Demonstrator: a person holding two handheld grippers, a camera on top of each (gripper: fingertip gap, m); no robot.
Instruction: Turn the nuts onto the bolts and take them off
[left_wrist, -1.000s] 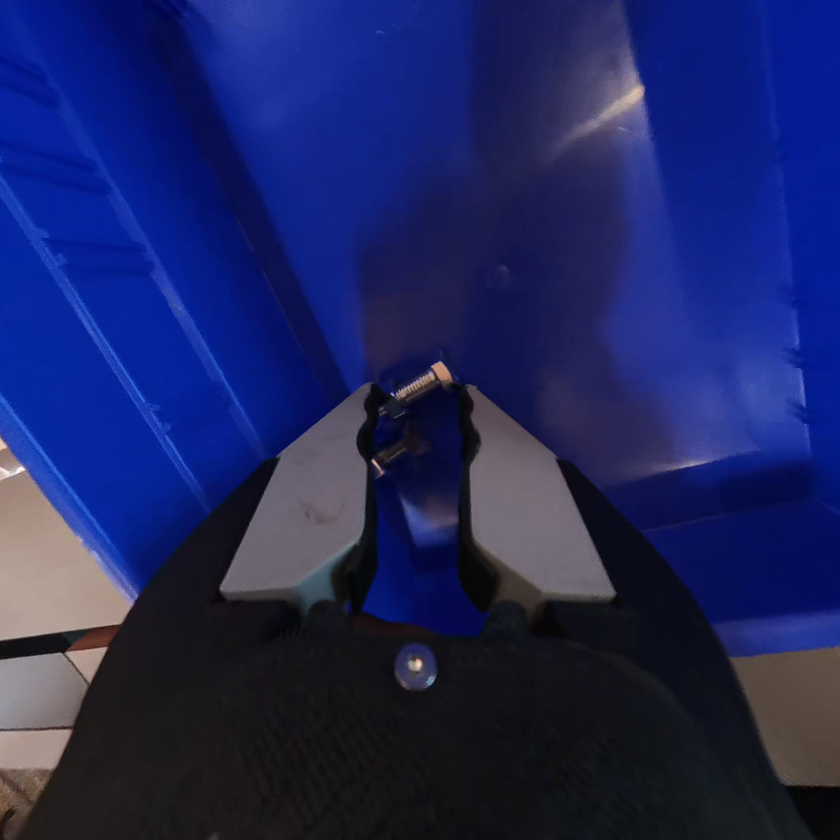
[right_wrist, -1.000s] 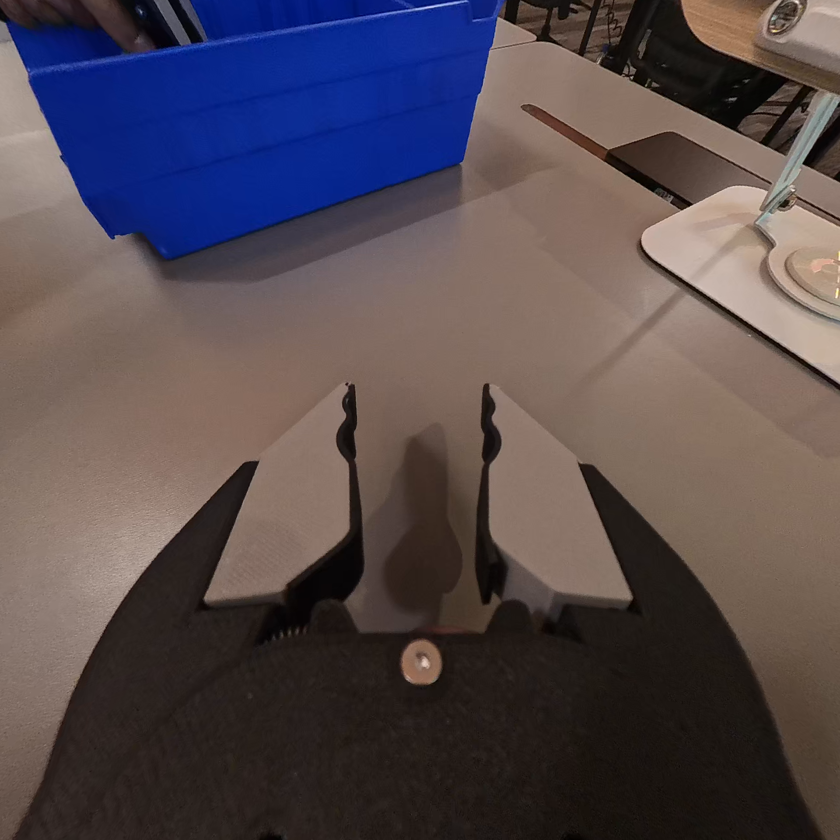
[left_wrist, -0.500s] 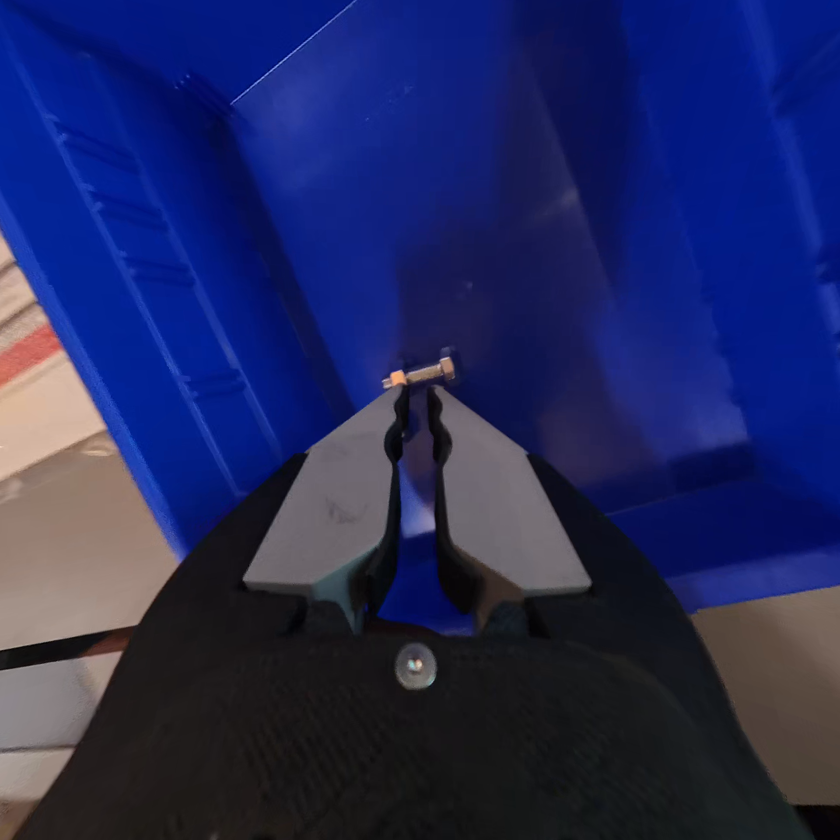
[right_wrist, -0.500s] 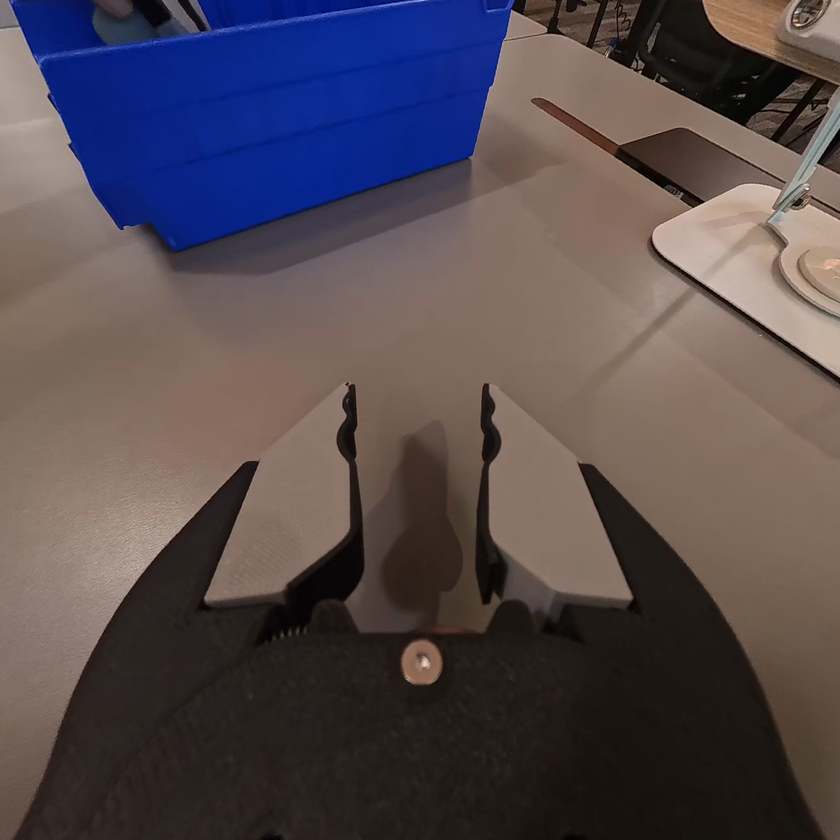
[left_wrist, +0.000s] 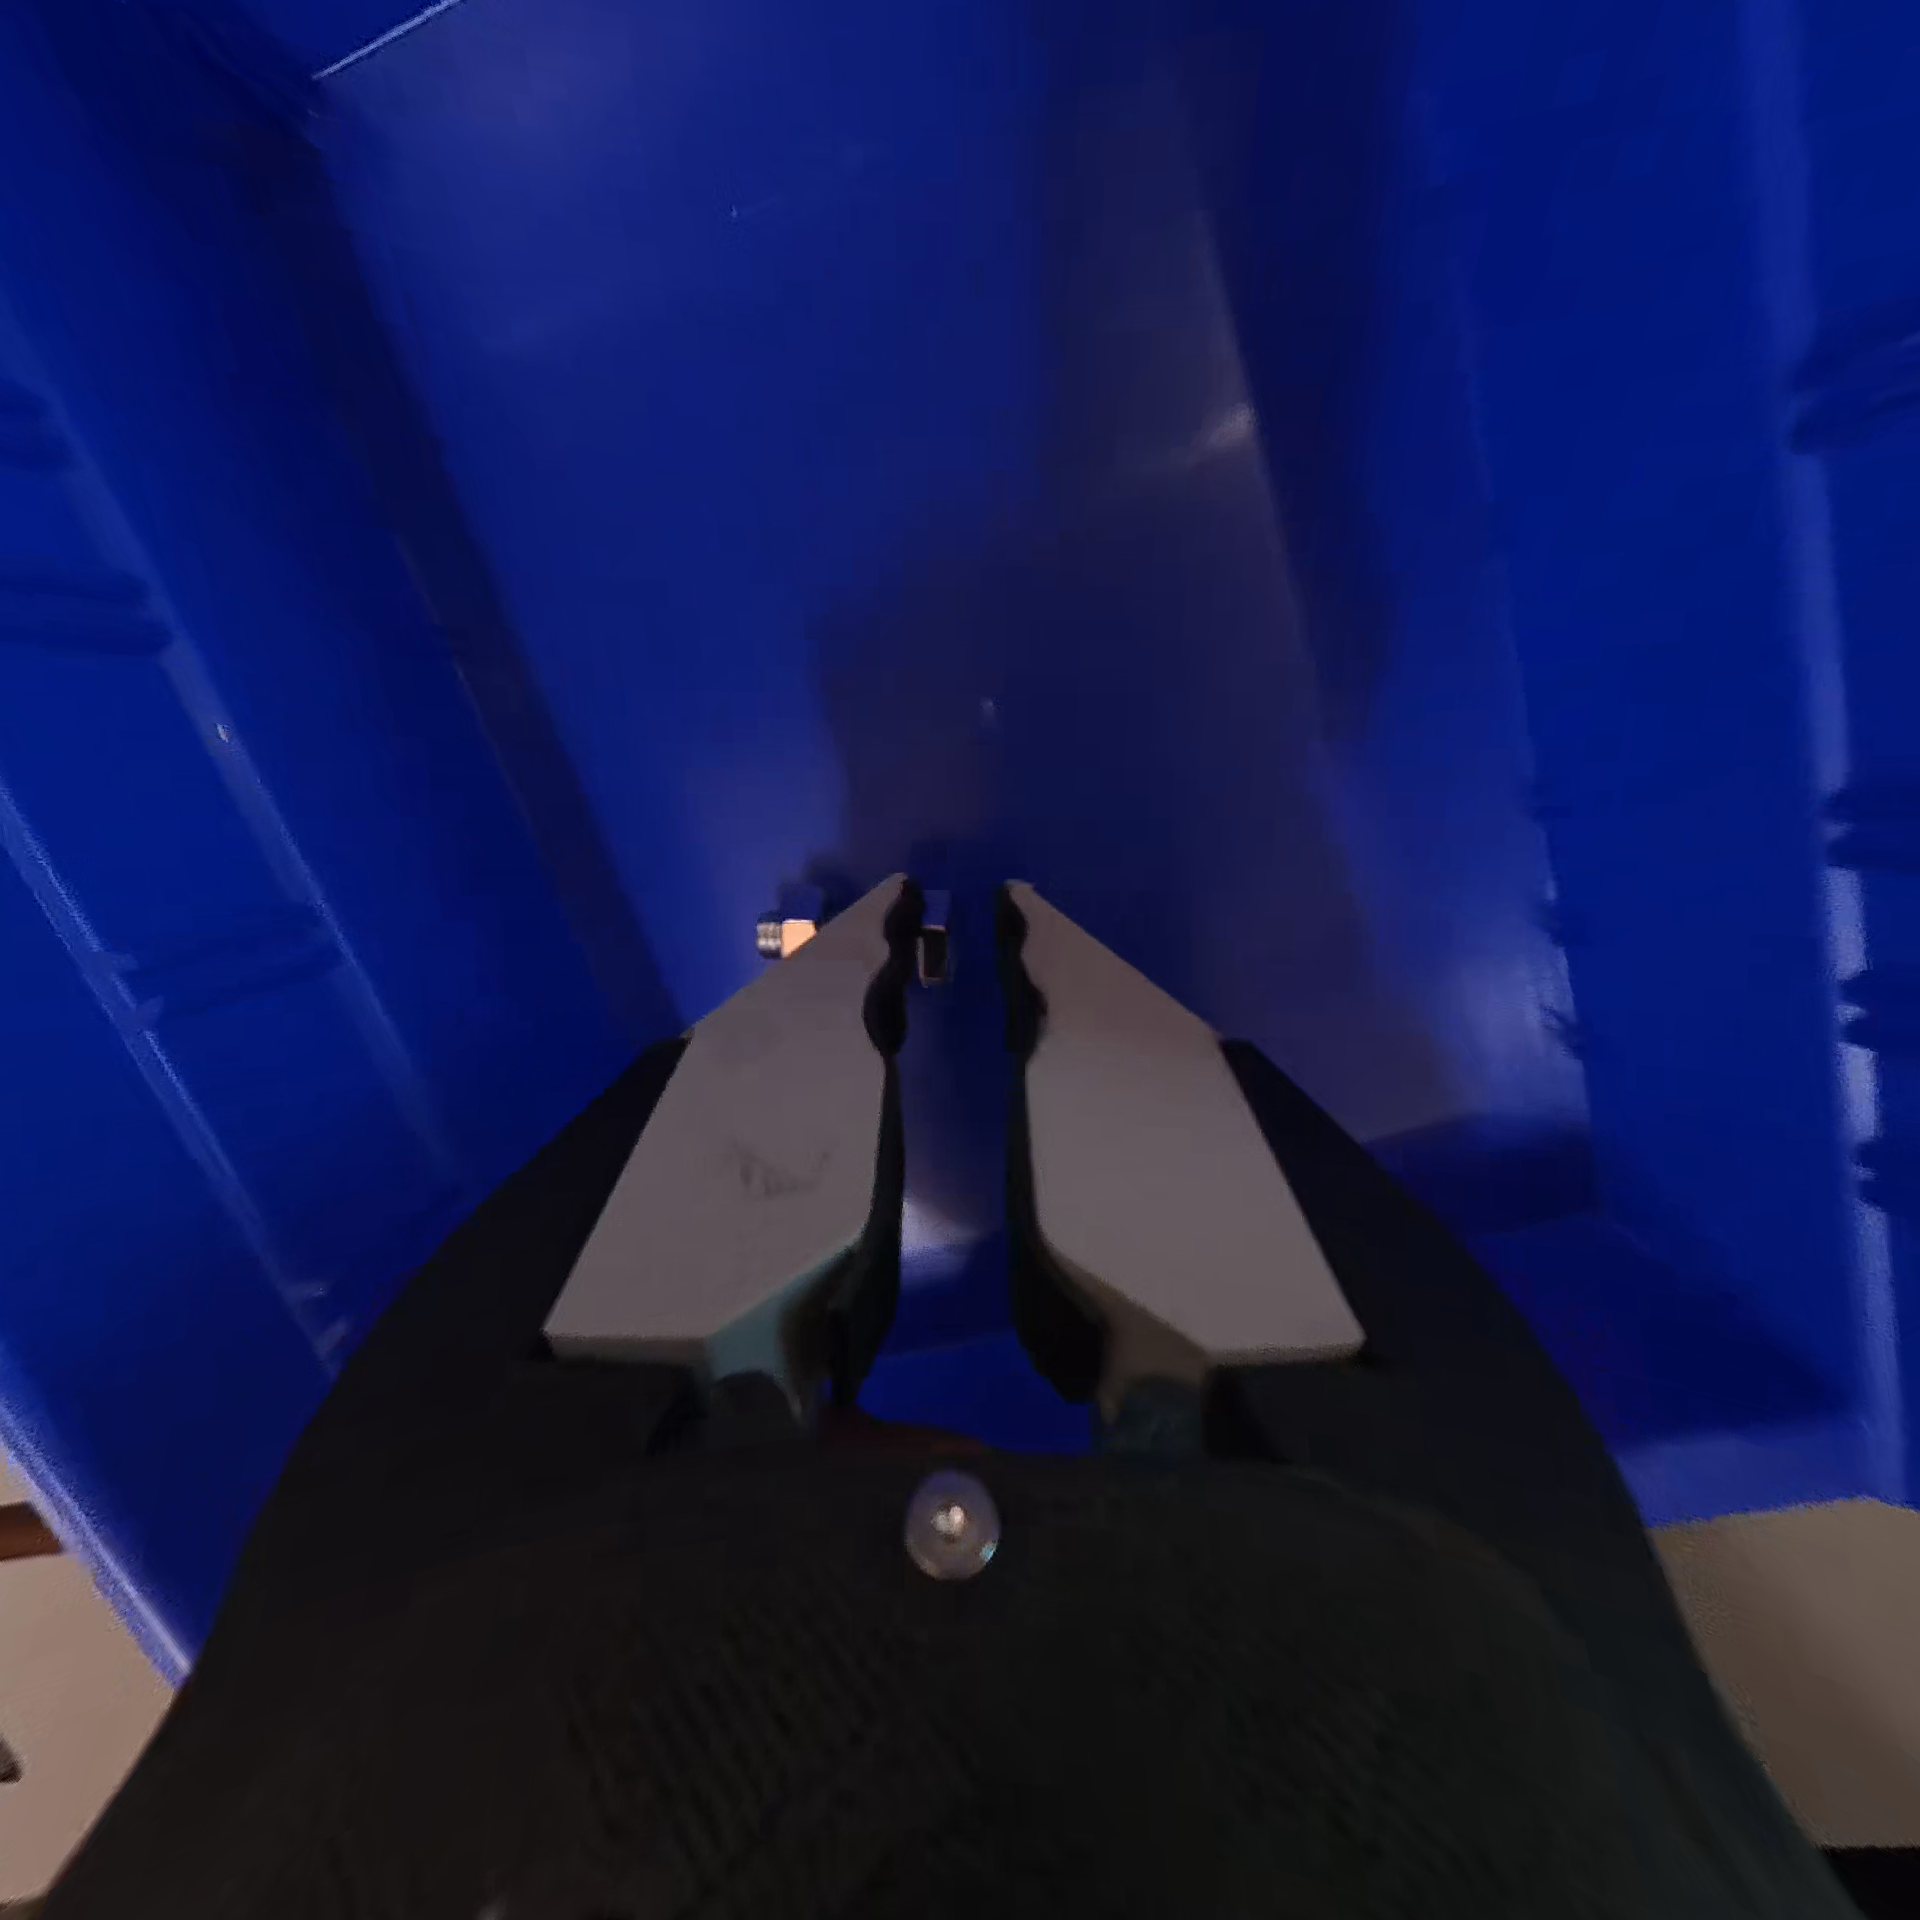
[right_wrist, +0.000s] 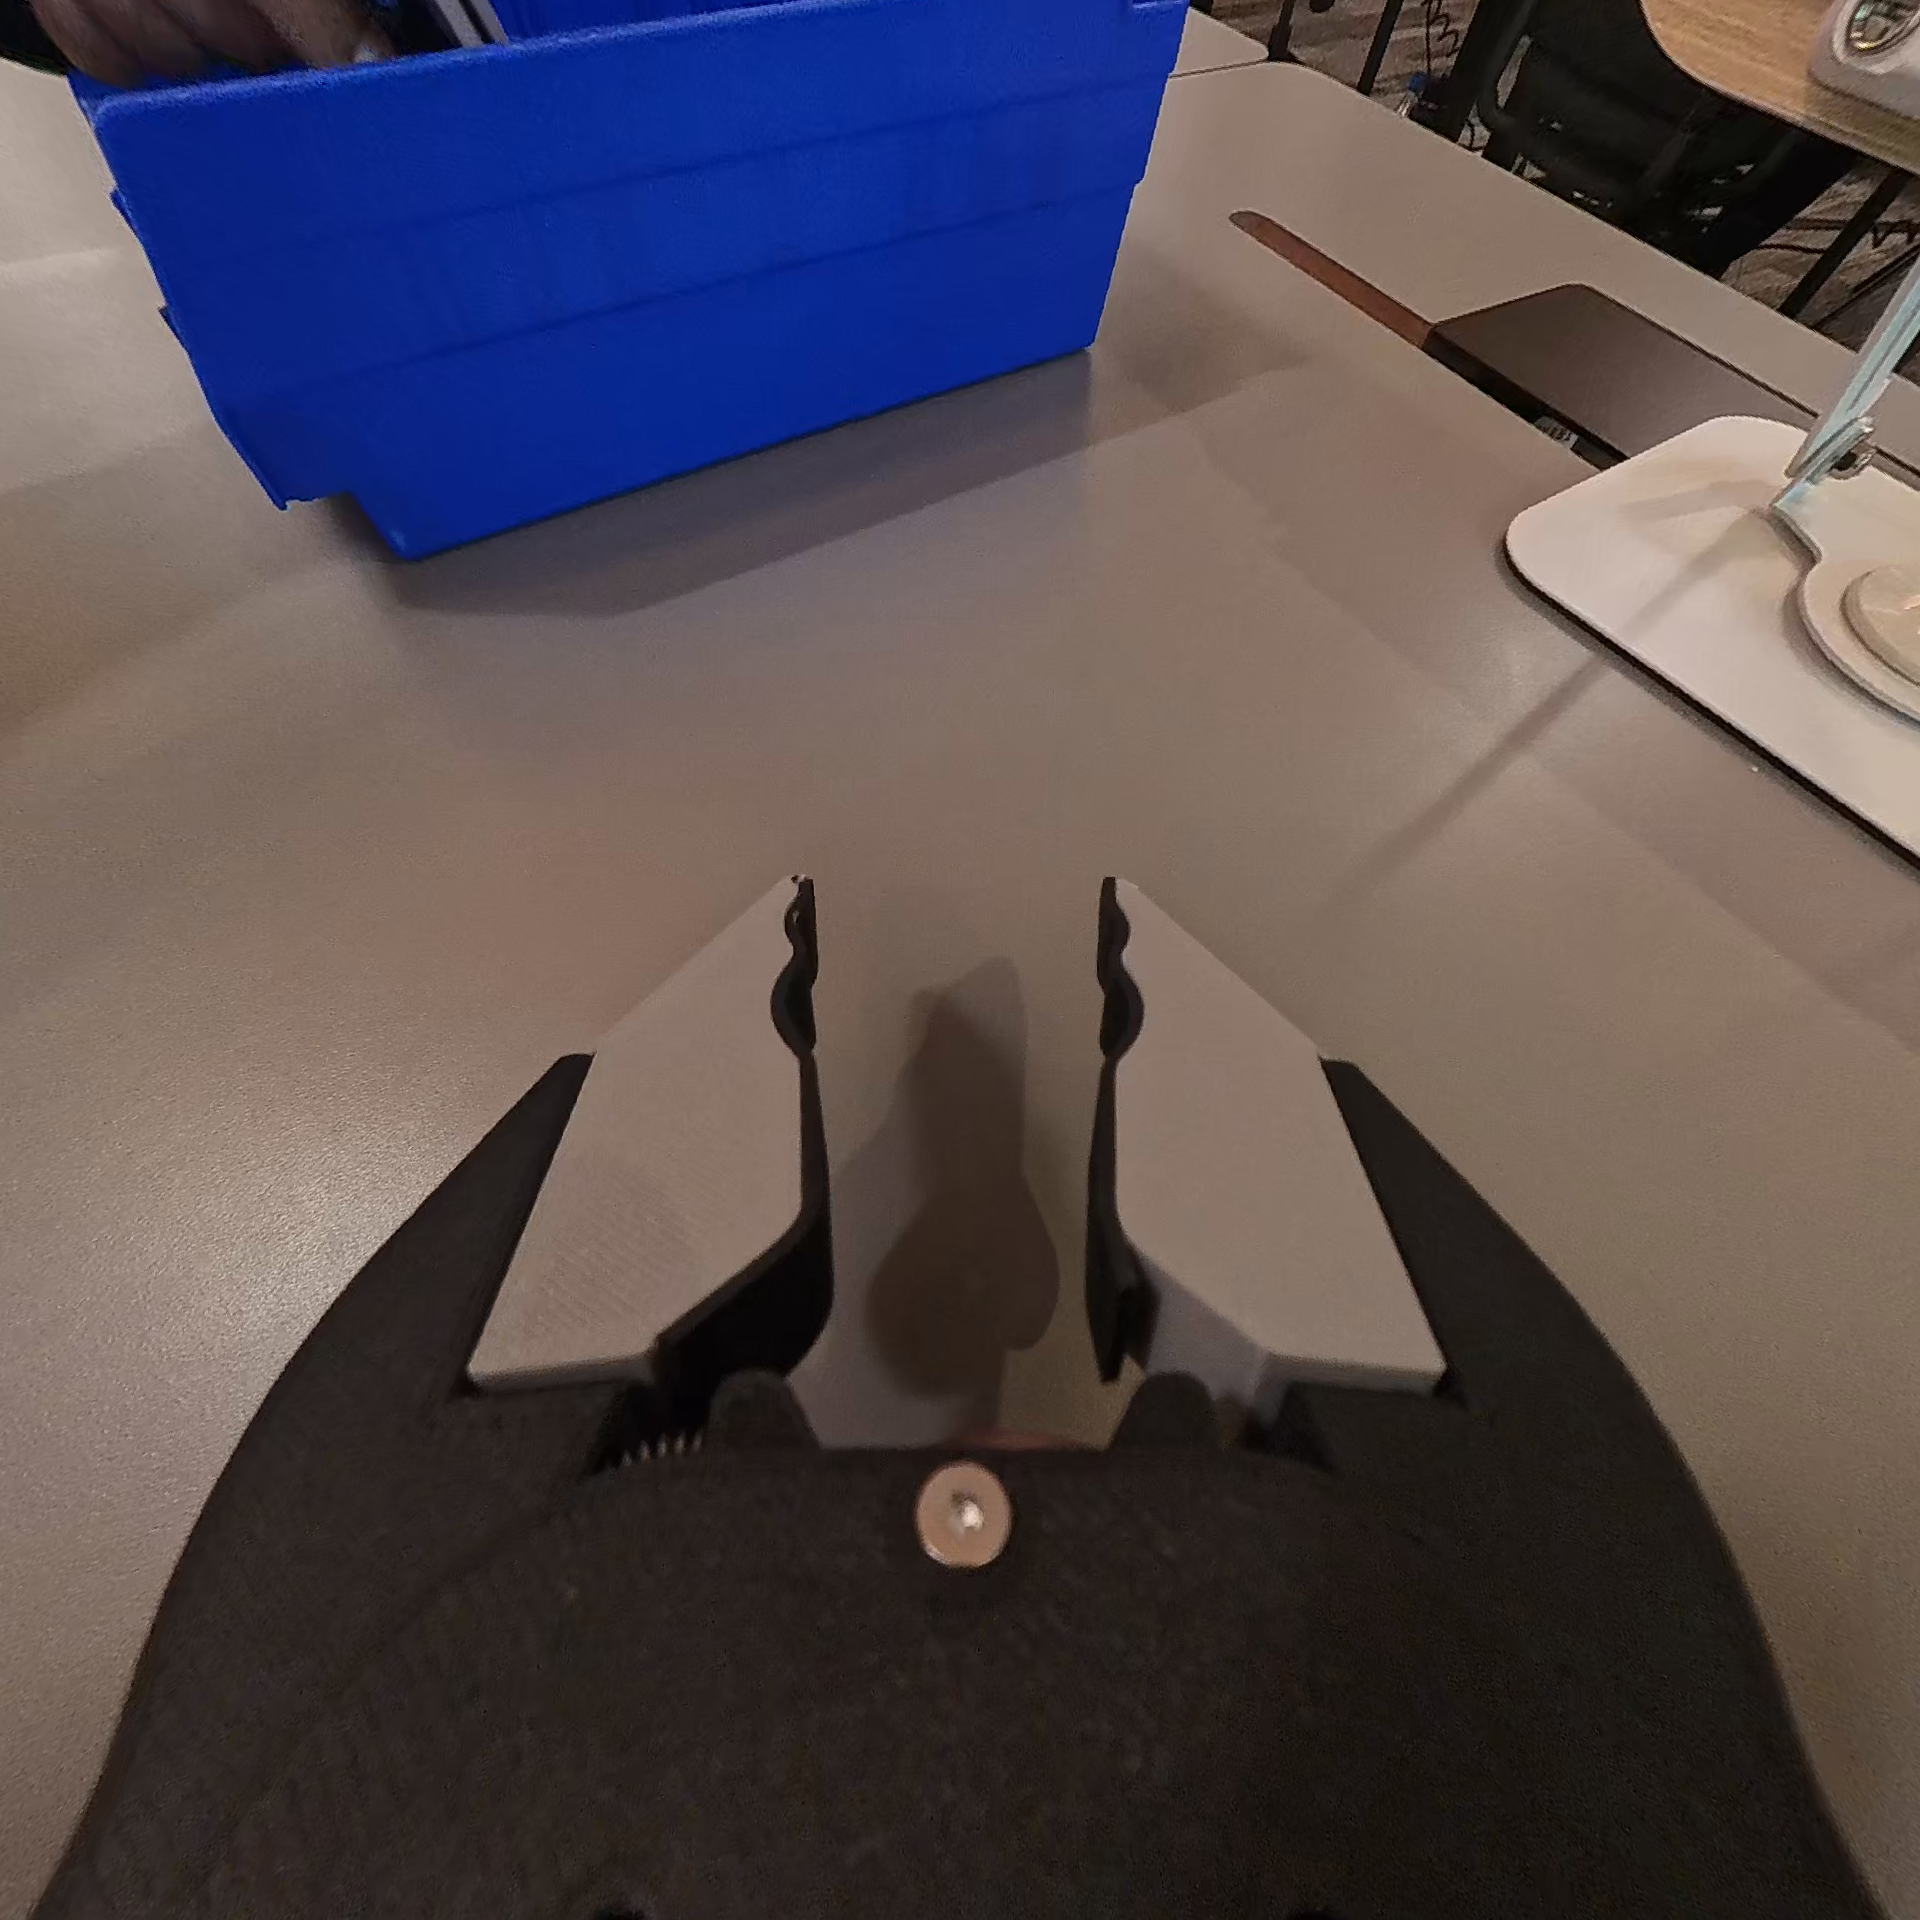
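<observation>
We see the left gripper (left_wrist: 951, 904) reaching deep into the blue bin (left_wrist: 727, 436), its two grey fingers (left_wrist: 769, 1122) pointing at the bin's floor with a narrow gap between the tips. A small metal piece, which looks like the bolt (left_wrist: 933, 951), shows in that gap, close against the inner edge of the left finger; its other end pokes out at the outer side of that finger, near the bin's left wall. The jaws stand slightly apart and the right finger does not touch the metal, so we cannot tell whether the bolt is gripped or only lies on the bin floor beneath the tips. We cannot make out a nut. In the right wrist view, the right gripper (right_wrist: 956, 894) hovers over the grey table (right_wrist: 520, 831) with its fingers spread wide and nothing between them. The bin sits at the far left of the table, and a person's hand (right_wrist: 208, 42) shows at its far rim. A white stand base (right_wrist: 1662, 582) lies at the far right.
</observation>
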